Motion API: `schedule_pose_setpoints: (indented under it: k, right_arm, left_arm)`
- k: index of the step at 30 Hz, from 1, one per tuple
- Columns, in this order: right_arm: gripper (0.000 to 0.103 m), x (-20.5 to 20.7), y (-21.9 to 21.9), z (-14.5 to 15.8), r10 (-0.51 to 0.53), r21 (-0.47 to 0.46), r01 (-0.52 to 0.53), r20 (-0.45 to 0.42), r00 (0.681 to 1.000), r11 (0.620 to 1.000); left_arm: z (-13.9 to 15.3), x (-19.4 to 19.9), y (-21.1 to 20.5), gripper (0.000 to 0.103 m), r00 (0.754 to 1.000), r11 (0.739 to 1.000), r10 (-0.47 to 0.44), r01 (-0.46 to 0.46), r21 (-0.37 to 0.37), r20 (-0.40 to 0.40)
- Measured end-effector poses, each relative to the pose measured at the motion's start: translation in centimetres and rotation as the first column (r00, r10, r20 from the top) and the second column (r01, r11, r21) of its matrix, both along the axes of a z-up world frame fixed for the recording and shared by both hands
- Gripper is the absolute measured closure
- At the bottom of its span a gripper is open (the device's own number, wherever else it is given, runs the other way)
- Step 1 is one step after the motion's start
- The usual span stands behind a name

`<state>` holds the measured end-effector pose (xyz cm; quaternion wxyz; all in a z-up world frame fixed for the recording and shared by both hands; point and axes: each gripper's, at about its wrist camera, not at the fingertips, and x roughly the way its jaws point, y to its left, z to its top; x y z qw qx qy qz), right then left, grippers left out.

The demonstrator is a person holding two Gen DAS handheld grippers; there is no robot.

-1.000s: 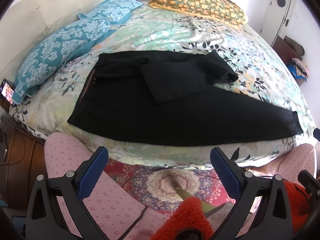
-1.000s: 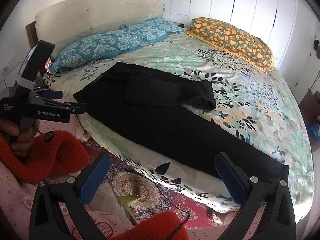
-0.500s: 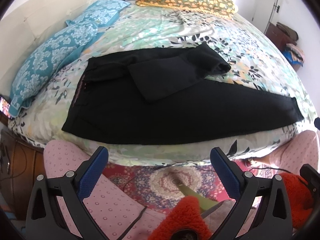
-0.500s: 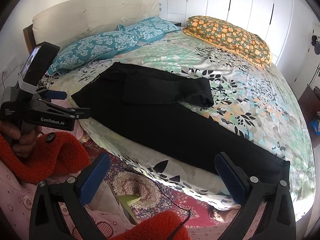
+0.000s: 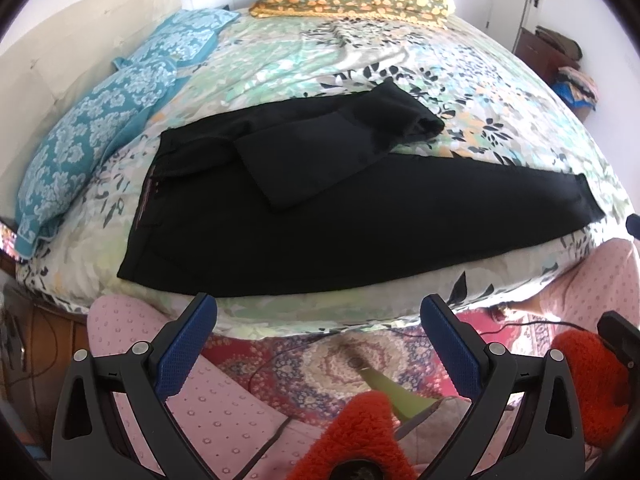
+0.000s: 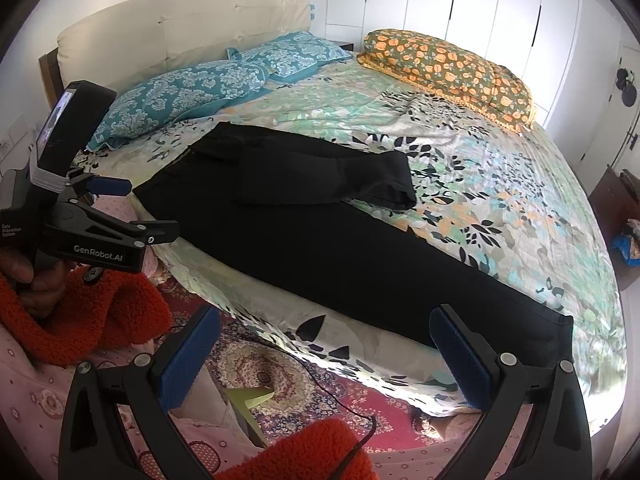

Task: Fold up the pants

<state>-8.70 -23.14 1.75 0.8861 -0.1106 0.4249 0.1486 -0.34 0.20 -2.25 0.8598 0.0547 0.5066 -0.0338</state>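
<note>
The left hand-held gripper (image 5: 318, 320) stands wide open with nothing between its blue pads, and the right hand-held gripper (image 6: 324, 332) is the same. Both hang over the patterned red rug (image 5: 332, 360), near the bed edge. The black pants (image 5: 340, 216) lie flat on the floral bedsheet (image 5: 460, 92), one leg folded back over the waist part.

Near bed edge open, far side hemmed in
Black pants (image 5: 360, 216) are reached unobstructed over the bed's (image 5: 320, 312) near edge; teal pillows (image 5: 100, 132) and folded quilt (image 6: 448, 68) crowd the far edges.
</note>
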Motion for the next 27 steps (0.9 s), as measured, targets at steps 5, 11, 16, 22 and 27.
schedule_pose_setpoints:
  k: [5, 11, 16, 22, 27]
  right_arm:
    - [0.0, 0.1, -0.6, -0.1, -0.042, -0.021, 0.042, 0.005, 0.999, 0.999]
    - [0.0, 0.0, -1.6, 0.1, -0.086, -0.028, 0.086, 0.019, 0.996, 0.996]
    - [0.0, -0.6, -2.6, 0.4, -0.159, -0.098, 0.164, 0.058, 0.986, 0.982]
    - [0.0, -1.6, -6.6, 1.4, -0.308, -0.06, 0.314, 0.092, 0.947, 0.948]
    - [0.0, -2.9, -11.5, 2.4, -0.557, -0.172, 0.591, 0.209, 0.804, 0.788]
  left_arm:
    - [0.1, -0.1, -1.1, 0.001, 0.999, 0.999, -0.046, 0.046, 0.014, 0.007]
    - [0.3, -0.4, -2.2, 0.001, 0.995, 0.994, -0.101, 0.101, 0.032, 0.024]
    - [0.6, -0.4, -2.9, 0.001, 0.992, 0.992, -0.124, 0.123, 0.021, 0.032]
    - [0.5, -0.5, -4.6, 0.001, 0.98, 0.98, -0.198, 0.198, 0.019, 0.028]
    - [0.7, -0.9, -5.9, 0.001, 0.966, 0.966, -0.256, 0.255, 0.033, 0.039]
